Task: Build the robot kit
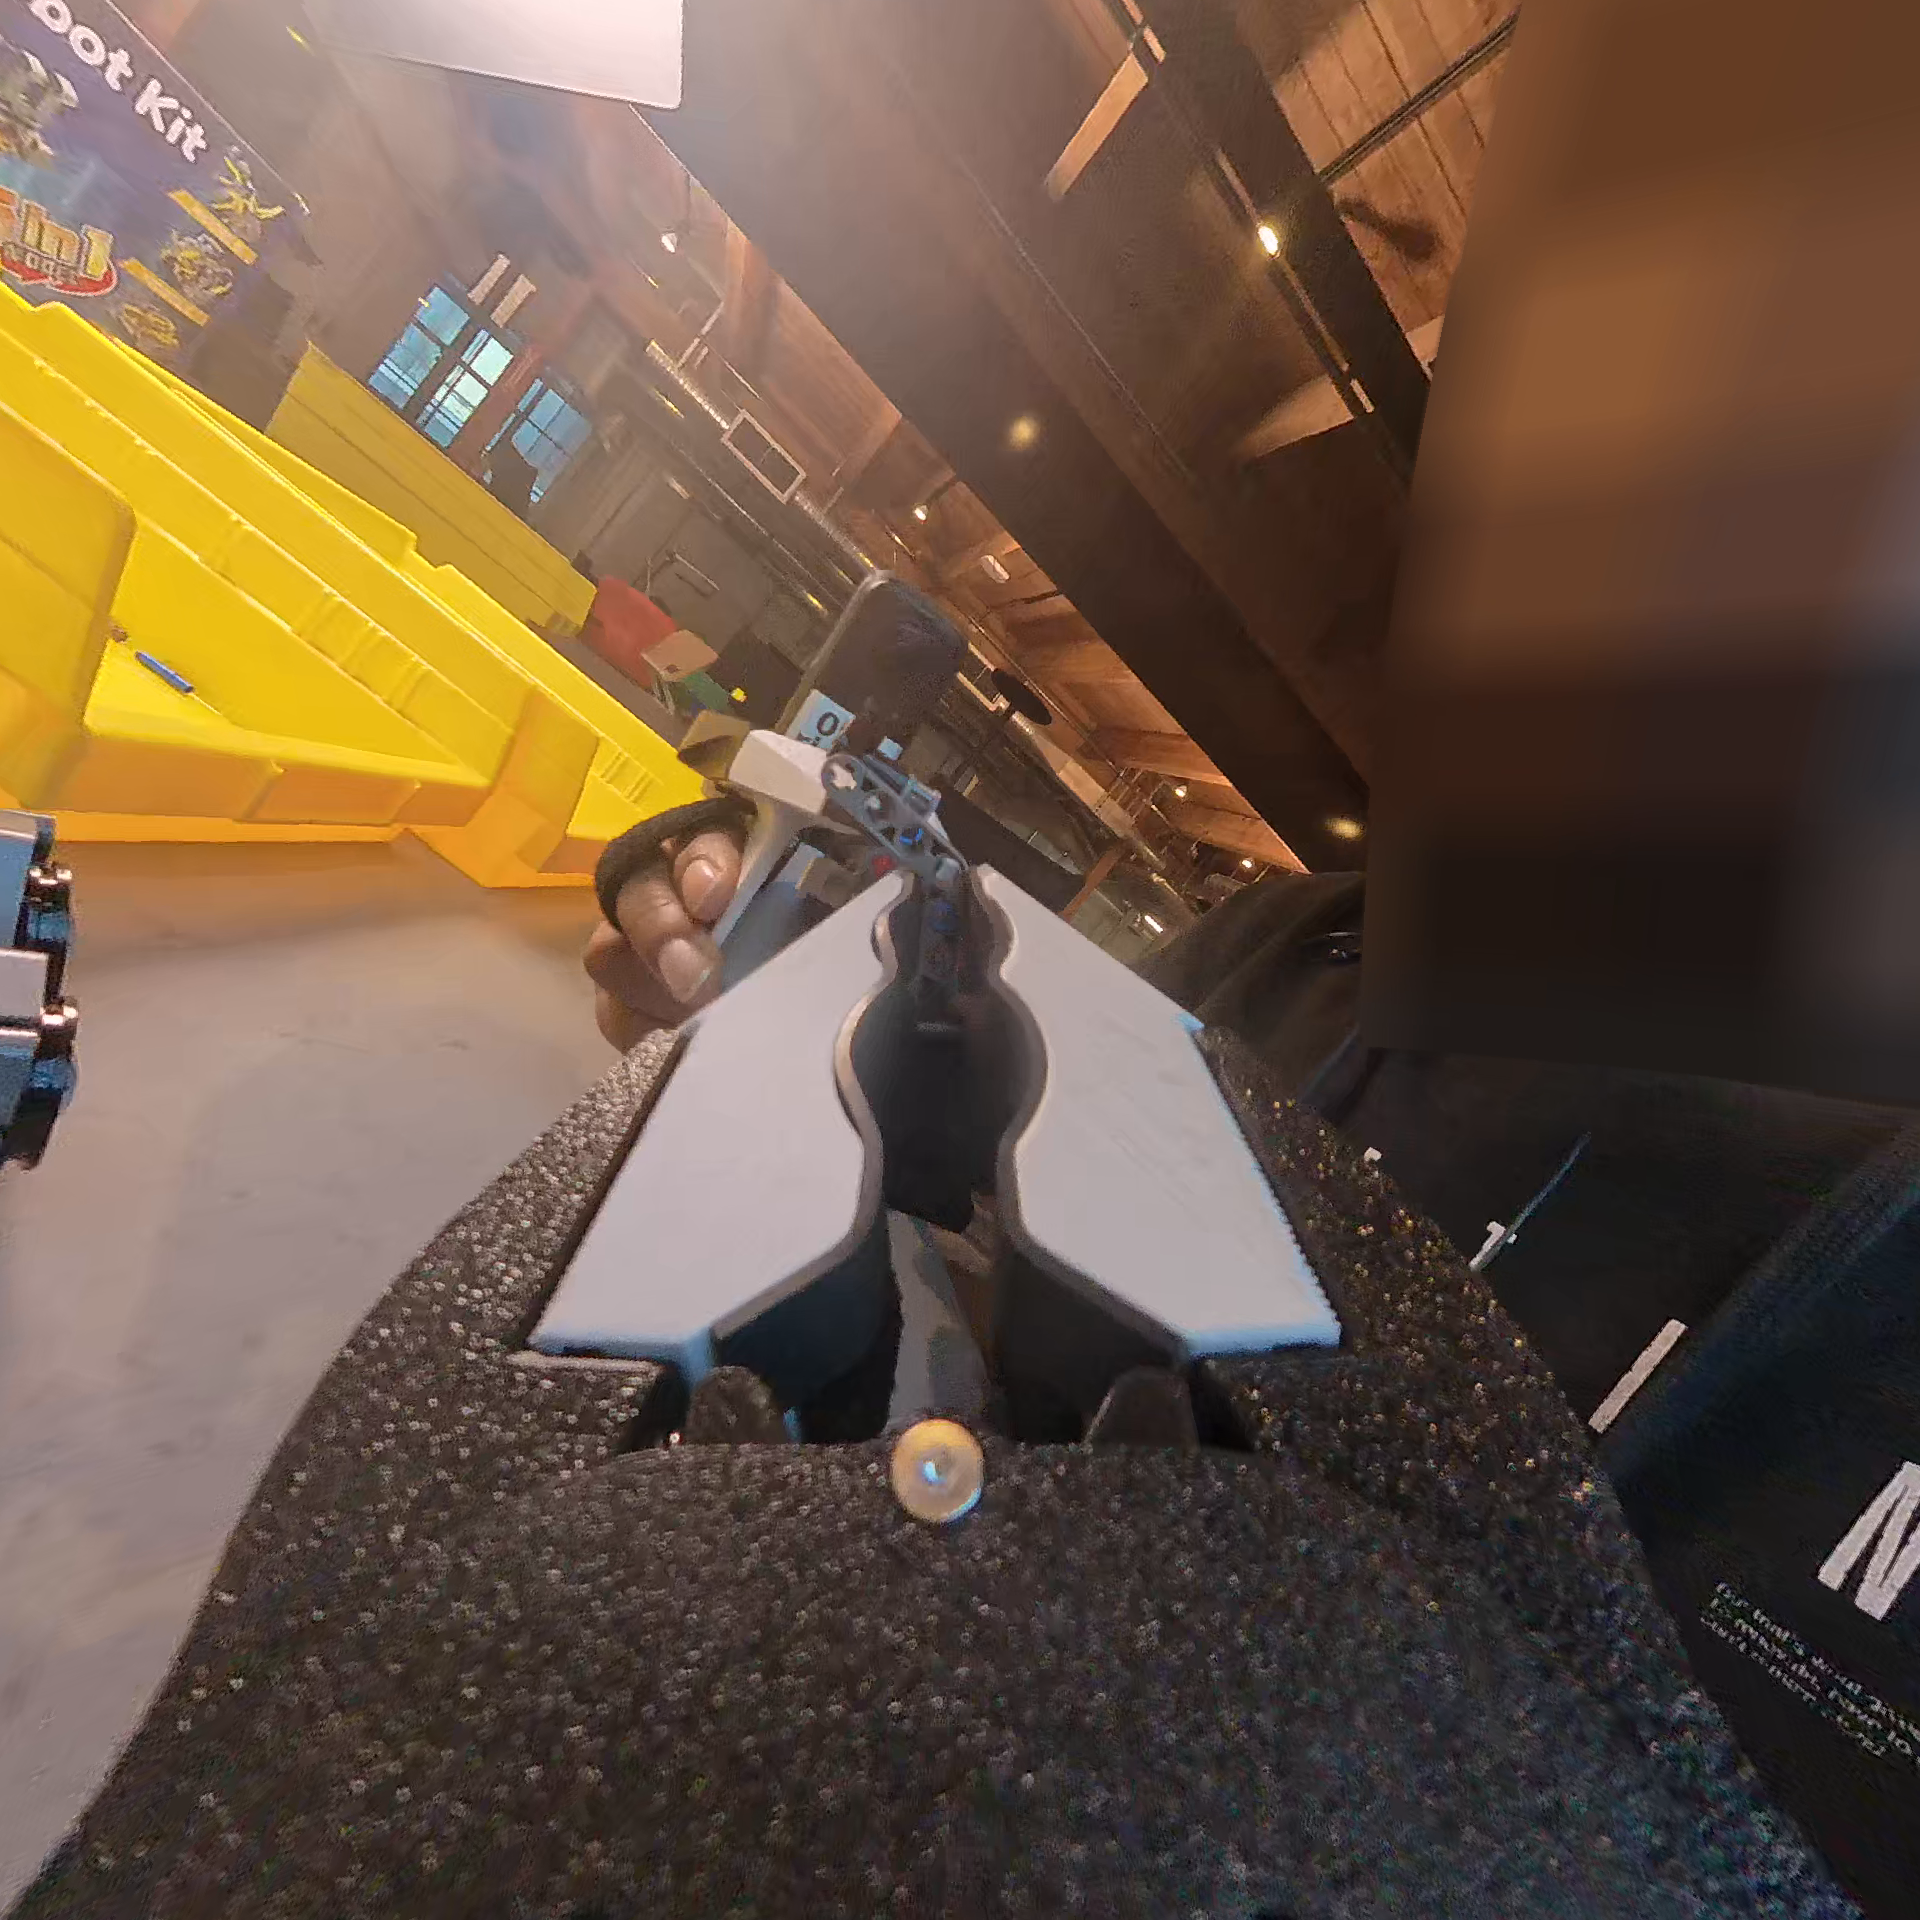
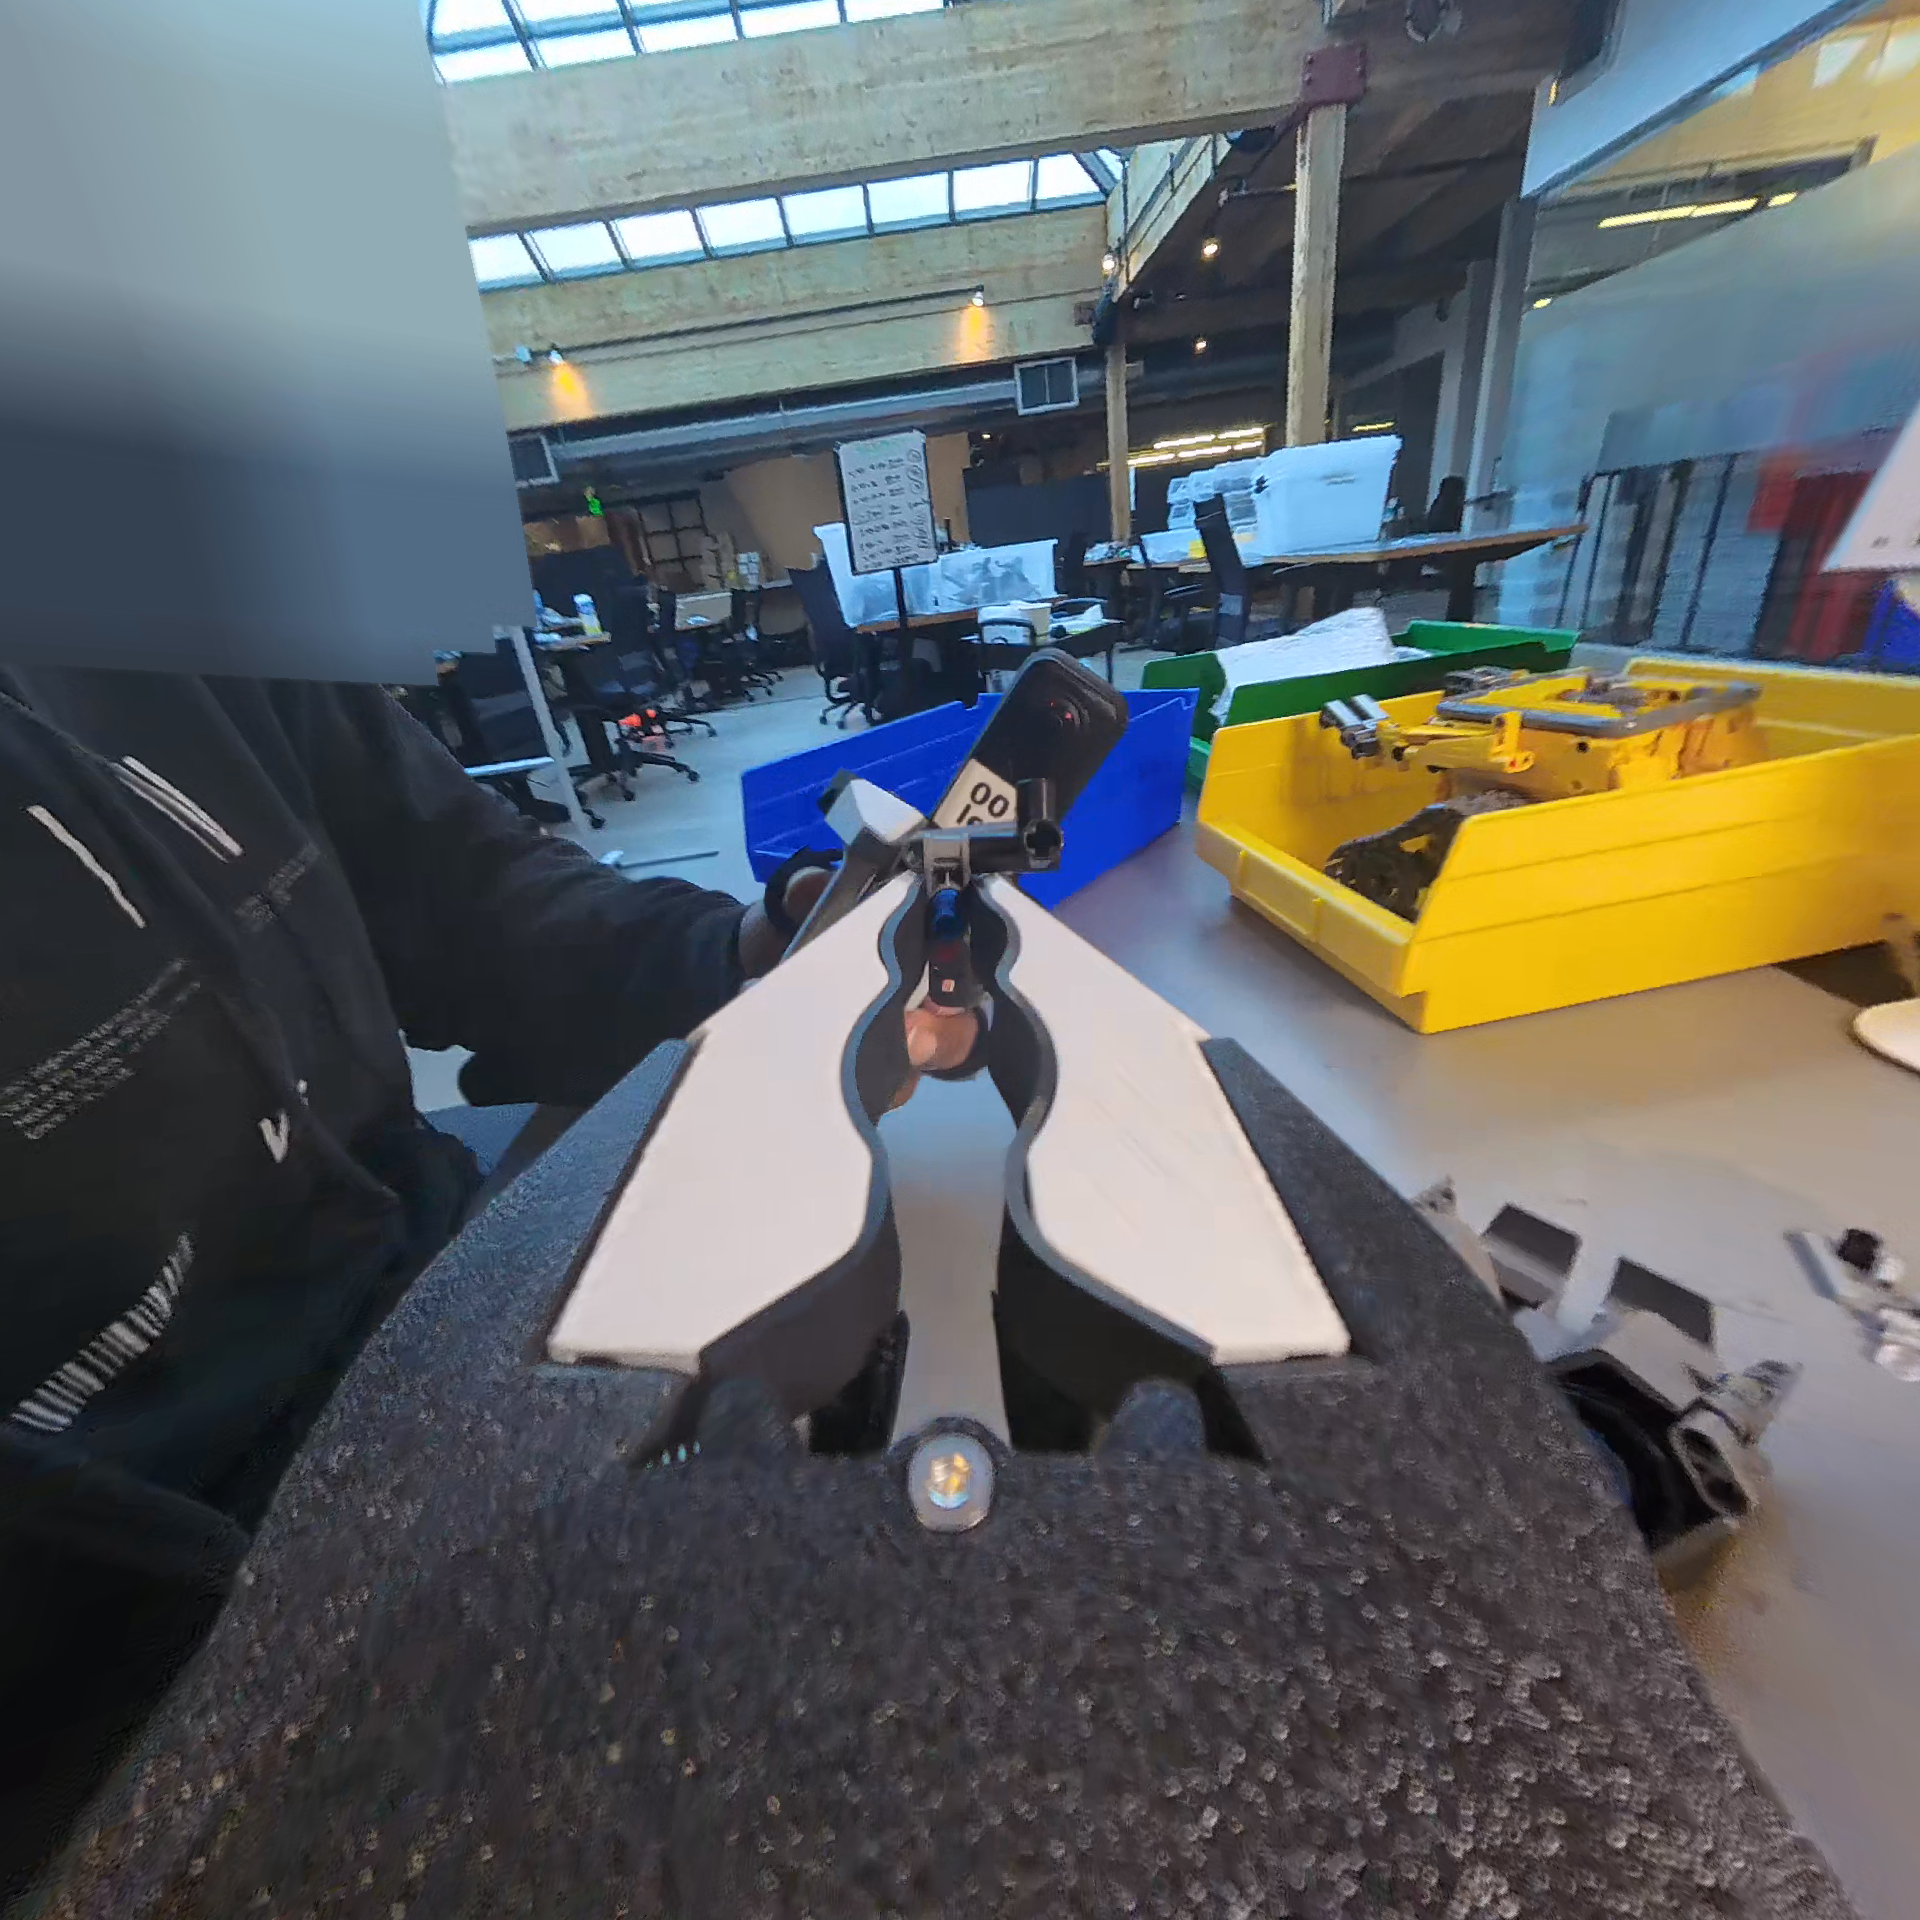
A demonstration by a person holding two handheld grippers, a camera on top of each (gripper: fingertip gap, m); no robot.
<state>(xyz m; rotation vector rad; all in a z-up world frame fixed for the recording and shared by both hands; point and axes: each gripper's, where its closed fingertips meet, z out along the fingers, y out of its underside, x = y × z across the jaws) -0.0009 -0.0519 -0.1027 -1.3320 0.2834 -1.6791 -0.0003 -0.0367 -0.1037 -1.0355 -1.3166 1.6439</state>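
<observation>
My left gripper (image 1: 940, 881) is shut at its tips on a small grey toy-brick beam with holes (image 1: 883, 805), held up in the air. The right gripper's white finger (image 1: 774, 790) and a hand (image 1: 665, 914) meet the same piece from the far side. In the right wrist view my right gripper (image 2: 951, 883) is shut on the same small assembly, a grey and black connector (image 2: 997, 842) with a blue pin (image 2: 943, 909) and a red part (image 2: 948, 971). The left gripper (image 2: 868, 821) and its camera (image 2: 1049, 727) face it.
A yellow bin (image 2: 1621, 914) holds a yellow toy-brick model (image 2: 1538, 727). A blue bin (image 2: 821, 821) and a green bin (image 2: 1455, 644) stand behind it. Loose grey and black parts (image 2: 1662, 1351) lie on the grey table at right. A person in a black top (image 2: 208, 1039) is at left. Yellow bins (image 1: 260, 623) also show in the left wrist view.
</observation>
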